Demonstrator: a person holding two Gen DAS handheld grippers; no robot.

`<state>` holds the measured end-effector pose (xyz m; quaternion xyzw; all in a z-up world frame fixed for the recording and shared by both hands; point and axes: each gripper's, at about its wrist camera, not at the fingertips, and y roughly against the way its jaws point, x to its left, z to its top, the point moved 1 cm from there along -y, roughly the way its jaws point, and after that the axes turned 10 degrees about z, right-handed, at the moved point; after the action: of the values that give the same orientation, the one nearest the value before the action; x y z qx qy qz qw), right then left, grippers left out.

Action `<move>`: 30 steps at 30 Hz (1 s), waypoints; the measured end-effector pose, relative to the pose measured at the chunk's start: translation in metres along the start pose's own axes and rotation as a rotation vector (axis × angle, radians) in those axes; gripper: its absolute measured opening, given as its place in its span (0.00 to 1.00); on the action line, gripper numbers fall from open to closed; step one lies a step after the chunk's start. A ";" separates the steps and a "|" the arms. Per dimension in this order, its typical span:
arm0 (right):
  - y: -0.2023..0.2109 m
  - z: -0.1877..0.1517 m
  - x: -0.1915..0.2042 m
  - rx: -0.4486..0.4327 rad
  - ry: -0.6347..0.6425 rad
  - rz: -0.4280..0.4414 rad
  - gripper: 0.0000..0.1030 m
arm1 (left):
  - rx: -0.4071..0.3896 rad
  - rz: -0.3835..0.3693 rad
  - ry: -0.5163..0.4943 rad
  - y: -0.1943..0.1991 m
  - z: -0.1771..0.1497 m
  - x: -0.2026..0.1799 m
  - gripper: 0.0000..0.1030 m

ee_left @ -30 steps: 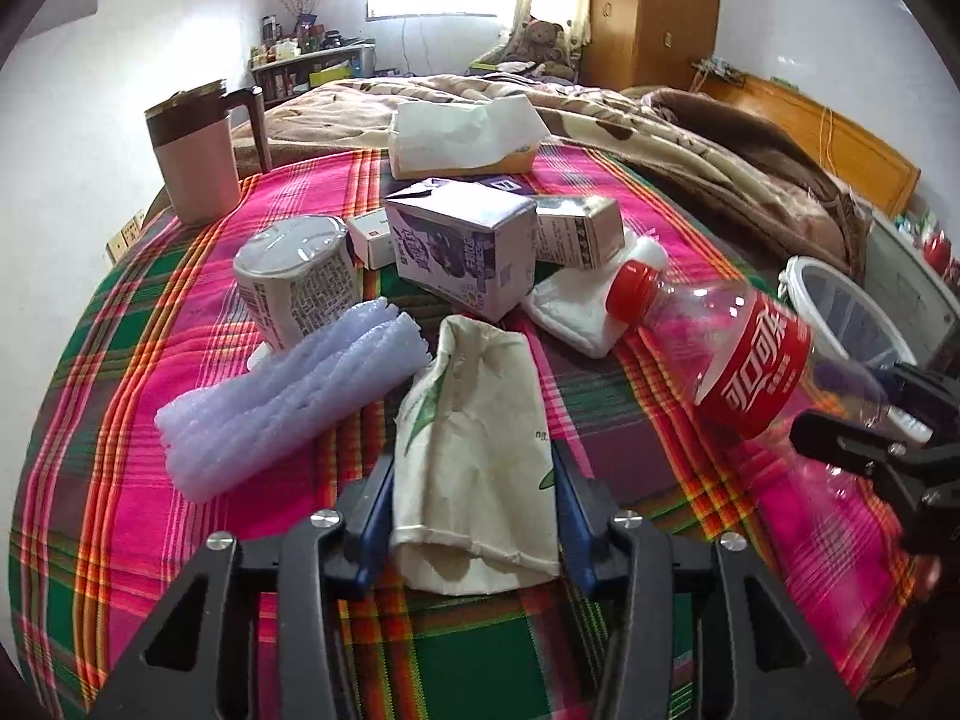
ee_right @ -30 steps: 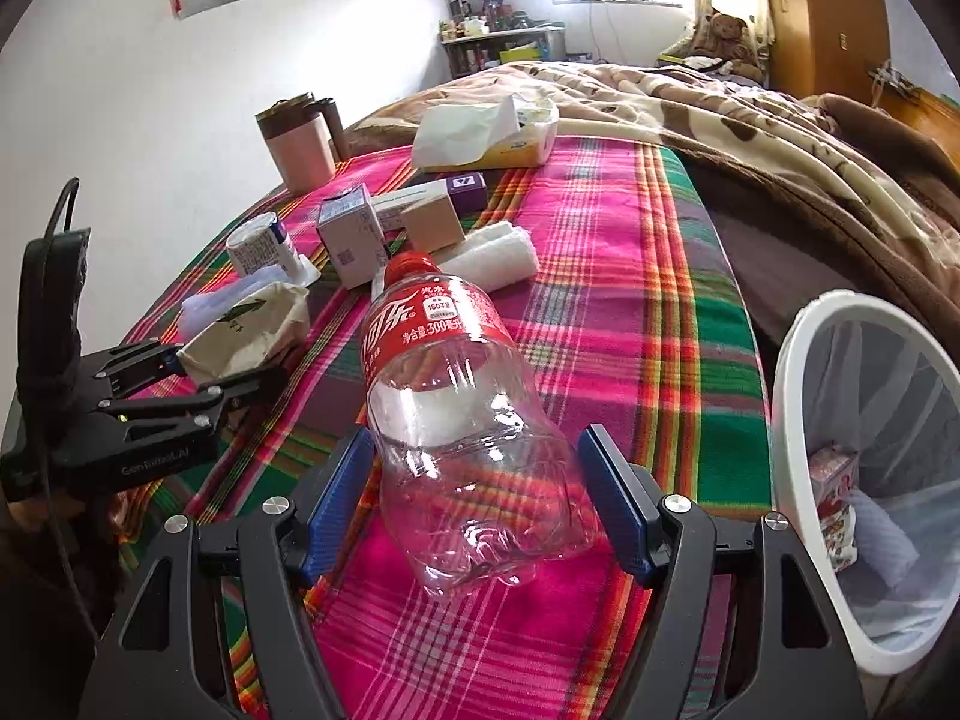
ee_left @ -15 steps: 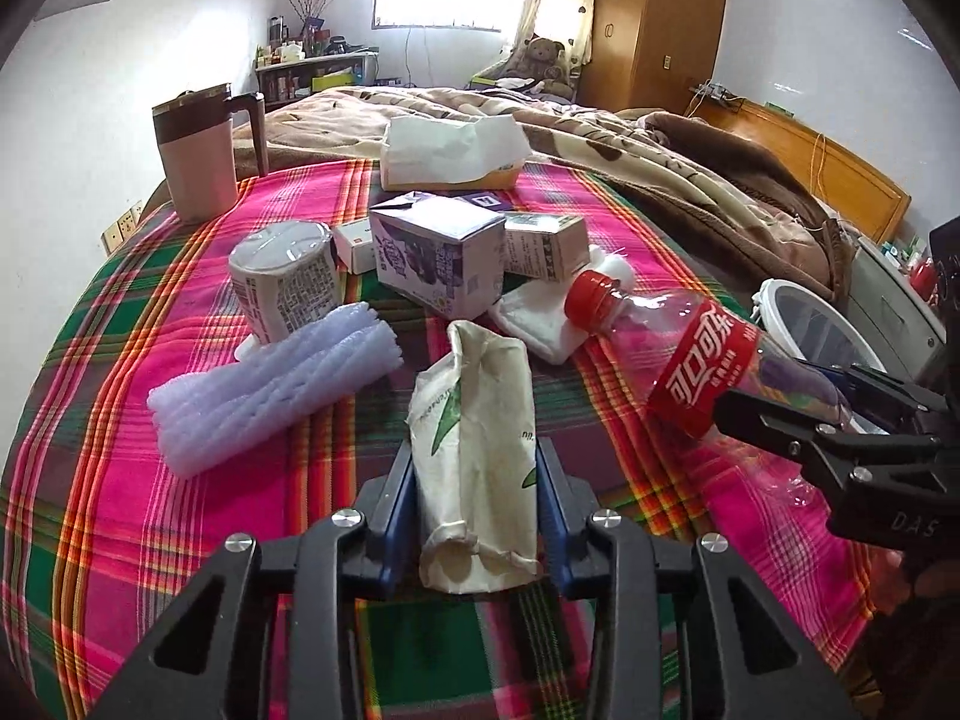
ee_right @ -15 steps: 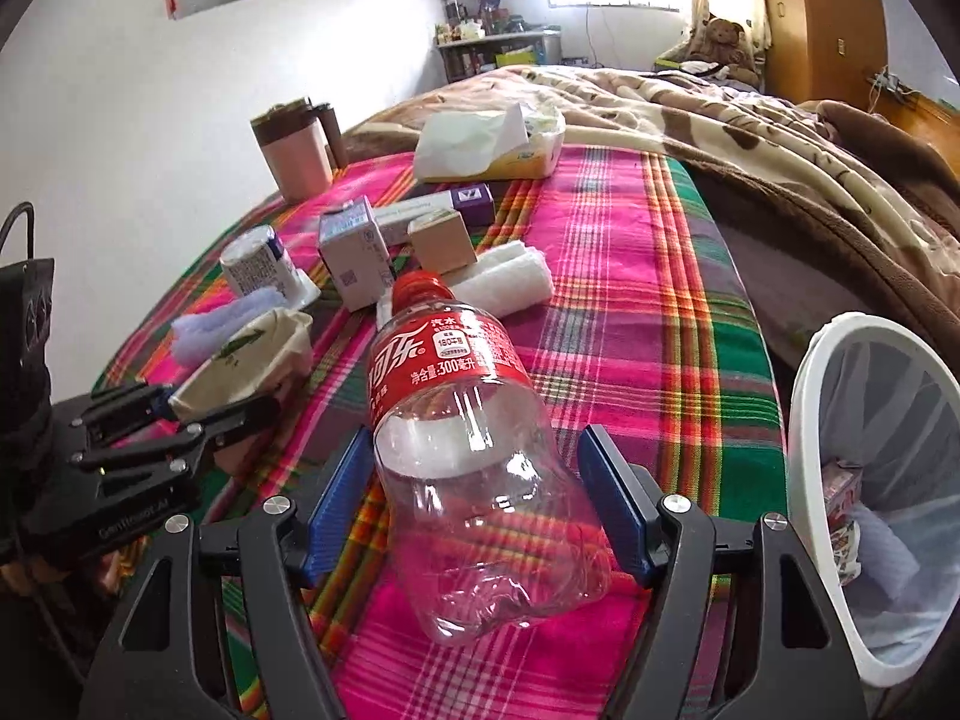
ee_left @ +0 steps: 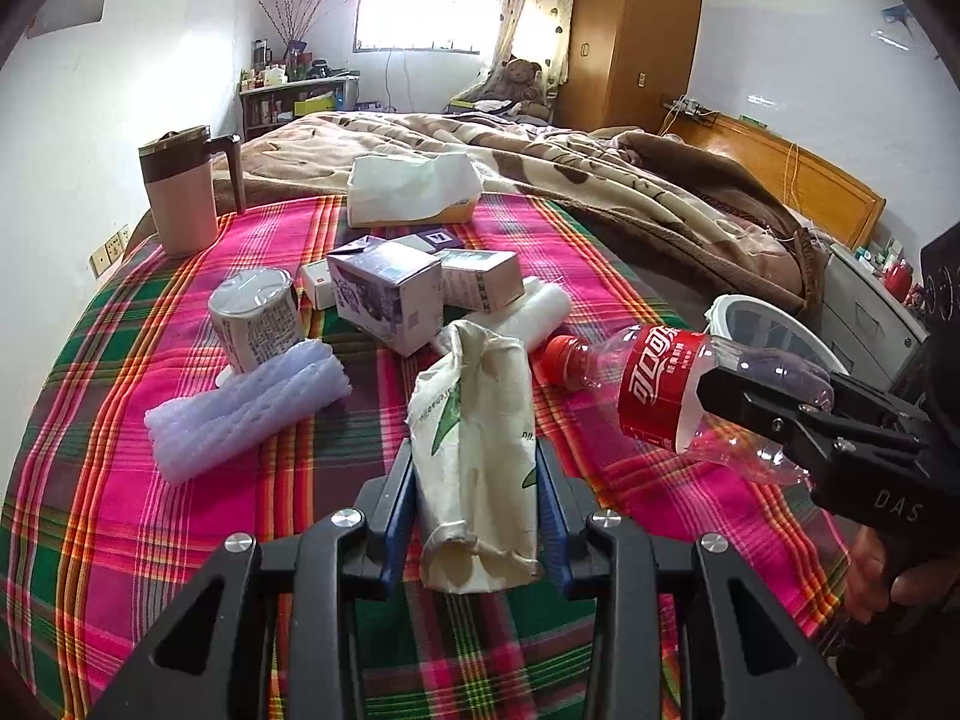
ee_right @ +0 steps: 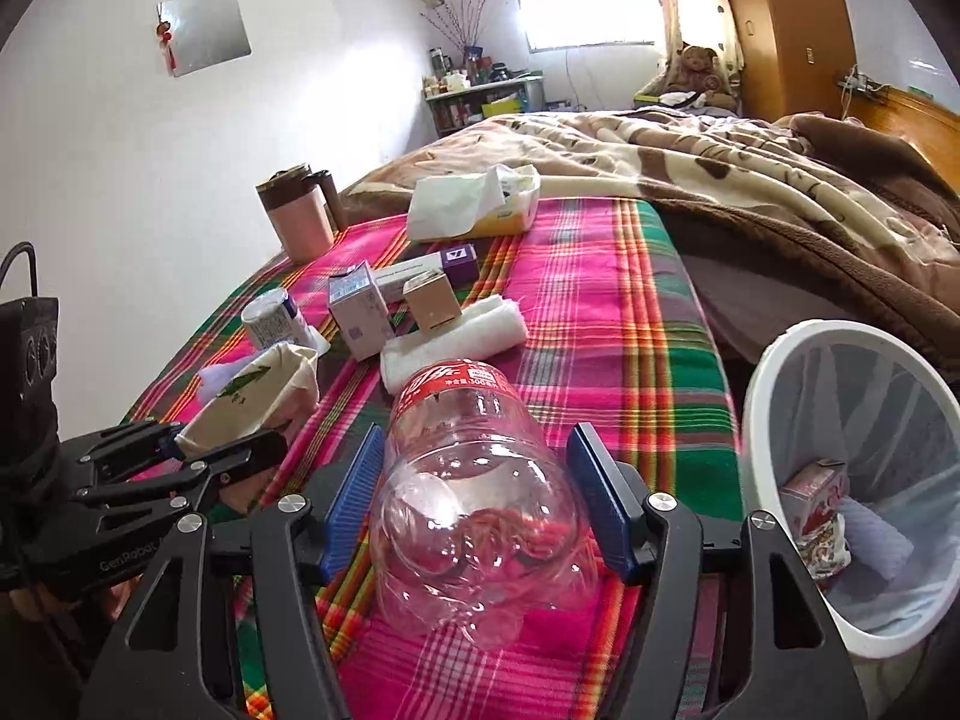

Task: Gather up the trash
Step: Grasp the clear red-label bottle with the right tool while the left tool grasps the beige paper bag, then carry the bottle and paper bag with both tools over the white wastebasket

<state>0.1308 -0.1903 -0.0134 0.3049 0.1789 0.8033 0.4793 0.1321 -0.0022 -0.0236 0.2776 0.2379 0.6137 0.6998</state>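
Both hands are busy here. The left gripper has its blue fingers clamped on a crumpled cream paper bag with a green leaf print. The bag's long axis runs straight away from the camera, with its folded bottom end nearest the lens and its open, rumpled end aimed toward the boxes in the middle of the bed.

The right gripper has just been closing its fingers on a clear plastic bottle with a red label, and the pads now press on its sides. The bottle sits lengthwise between them, base toward the camera. From the left wrist view its red cap points at the pile of boxes and the bottle is held up off the plaid blanket.

A white trash bin sits at the right edge of the bed, with a small carton already inside.

Hard to see: the bottle's cap is hidden in the right wrist view, the bin is cut off by the frame, and the label print is too small to read properly.
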 end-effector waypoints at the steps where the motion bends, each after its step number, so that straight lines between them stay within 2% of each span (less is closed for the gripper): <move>1: 0.002 -0.001 0.000 -0.010 -0.001 0.001 0.61 | -0.002 -0.004 0.000 0.001 0.000 -0.001 0.37; 7: 0.000 -0.008 -0.003 0.041 -0.005 0.027 0.61 | 0.003 -0.003 -0.003 0.002 -0.003 -0.004 0.37; 11: -0.005 -0.011 0.002 0.117 0.022 0.044 0.61 | 0.008 -0.001 -0.003 0.002 -0.005 -0.004 0.37; 15: -0.023 0.000 0.006 0.218 0.051 0.034 0.62 | 0.011 -0.006 0.002 0.003 -0.005 -0.004 0.37; 19: -0.037 0.003 0.006 0.272 0.033 0.063 0.62 | 0.016 -0.010 0.006 0.002 -0.006 -0.005 0.37; 23: -0.038 0.001 0.001 0.267 -0.029 0.086 0.62 | 0.021 -0.009 0.006 0.001 -0.006 -0.005 0.37; 28: -0.047 -0.003 0.003 0.306 -0.033 0.115 0.63 | 0.023 -0.011 0.020 0.003 -0.007 -0.004 0.37; 30: -0.045 -0.003 0.004 0.288 -0.039 0.104 0.62 | 0.021 -0.008 0.016 0.005 -0.008 -0.005 0.37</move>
<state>0.1568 -0.1653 -0.0405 0.3950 0.2668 0.7871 0.3915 0.1223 -0.0062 -0.0262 0.2788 0.2511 0.6106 0.6974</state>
